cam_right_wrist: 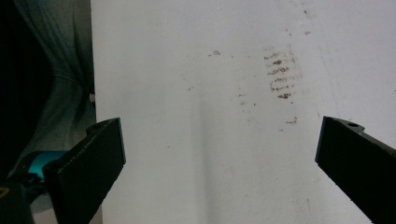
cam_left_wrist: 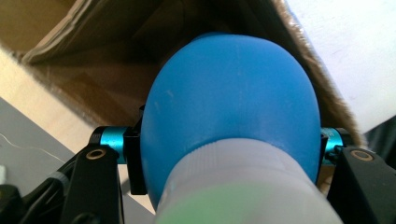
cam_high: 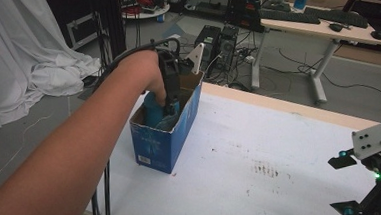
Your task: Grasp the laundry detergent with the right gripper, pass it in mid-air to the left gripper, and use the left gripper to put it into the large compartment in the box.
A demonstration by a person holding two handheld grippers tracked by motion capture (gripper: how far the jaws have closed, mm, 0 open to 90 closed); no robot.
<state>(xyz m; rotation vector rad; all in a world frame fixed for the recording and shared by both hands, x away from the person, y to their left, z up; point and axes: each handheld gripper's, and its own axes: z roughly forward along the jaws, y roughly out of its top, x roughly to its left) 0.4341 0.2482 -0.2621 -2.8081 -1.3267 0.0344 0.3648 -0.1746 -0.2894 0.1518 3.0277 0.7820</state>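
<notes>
A blue cardboard box [cam_high: 168, 139] stands open-topped at the far left corner of the white table [cam_high: 281, 147]. My left gripper [cam_high: 171, 106] reaches down into it, shut on a blue bottle [cam_high: 153, 107]. In the left gripper view the blue bottle [cam_left_wrist: 229, 107], with its pale ribbed neck toward the camera, sits pinched between the jaws of the left gripper [cam_left_wrist: 229, 144], with the box's brown inside [cam_left_wrist: 93, 46] behind it. My right gripper [cam_high: 346, 185] hovers at the near right edge, open. The right gripper [cam_right_wrist: 219, 154] has only bare table [cam_right_wrist: 210, 70] between its jaws.
Brown smudges [cam_high: 265, 169] mark the table's middle. Beyond the table are a draped white cloth [cam_high: 20, 63] at left, computer towers [cam_high: 219, 43] on the floor and a desk with keyboards [cam_high: 318, 24] at the back right. Cables hang off the table's left edge.
</notes>
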